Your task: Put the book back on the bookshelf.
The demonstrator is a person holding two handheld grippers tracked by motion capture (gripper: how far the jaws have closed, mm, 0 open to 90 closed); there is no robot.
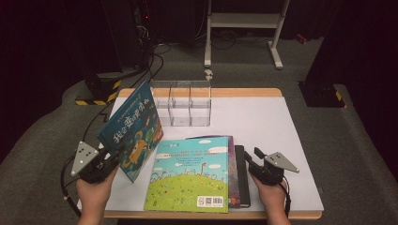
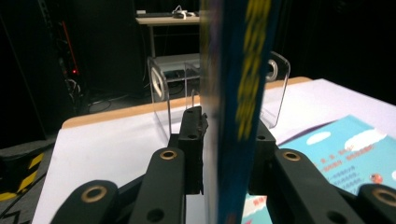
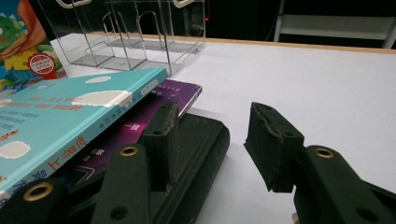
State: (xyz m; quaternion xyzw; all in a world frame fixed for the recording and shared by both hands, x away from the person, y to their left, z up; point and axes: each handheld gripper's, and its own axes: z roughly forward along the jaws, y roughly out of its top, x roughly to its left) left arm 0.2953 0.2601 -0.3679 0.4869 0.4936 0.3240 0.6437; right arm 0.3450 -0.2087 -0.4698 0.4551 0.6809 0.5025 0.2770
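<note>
A blue picture book (image 1: 131, 129) stands tilted on its lower edge at the table's left. My left gripper (image 1: 111, 160) holds it by the near lower corner. In the left gripper view the blue book (image 2: 238, 93) runs edge-on between the jaws, and both pads look pressed on its covers. A teal-and-green book (image 1: 192, 176) lies flat on a purple book (image 3: 173, 93), with a black book (image 1: 241, 173) beside them. My right gripper (image 1: 252, 154) stands open at the black book's (image 3: 201, 140) right edge. One jaw is over that book and the other over bare table.
A clear acrylic organizer (image 1: 183, 103) with upright dividers stands at the back middle of the white table (image 1: 281, 131). The table's right half is bare. Dark floor, cables and a white stand (image 1: 244, 21) lie beyond the far edge.
</note>
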